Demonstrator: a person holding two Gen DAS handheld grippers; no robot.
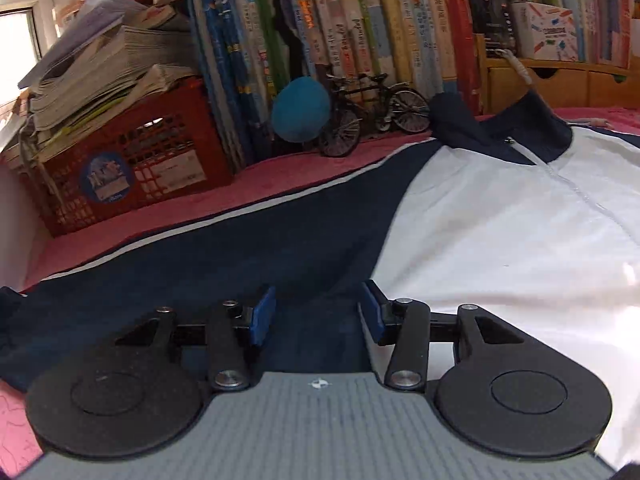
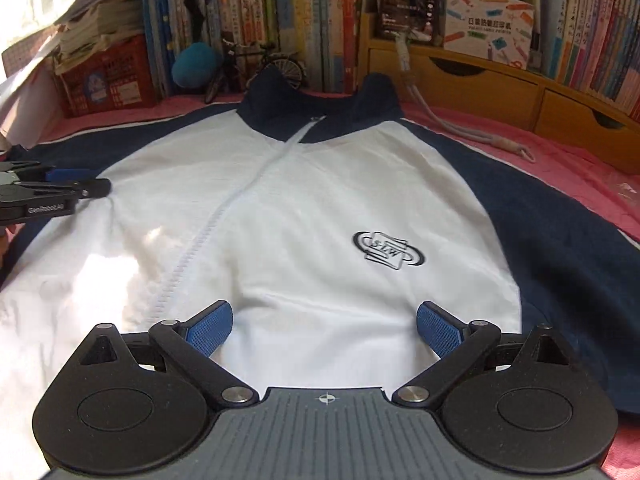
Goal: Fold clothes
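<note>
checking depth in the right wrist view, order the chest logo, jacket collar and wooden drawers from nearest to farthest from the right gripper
From the right gripper:
1. Chest logo, just ahead, slightly right, on the white front.
2. Jacket collar, navy, farther up at the zipper's top.
3. Wooden drawers, at the back right under the books.

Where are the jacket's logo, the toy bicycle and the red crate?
Logo (image 2: 389, 255), right wrist view, centre of the emblem.
Toy bicycle (image 1: 408, 110), left wrist view, on one wheel.
Red crate (image 1: 132, 164), left wrist view, front wall.
</note>
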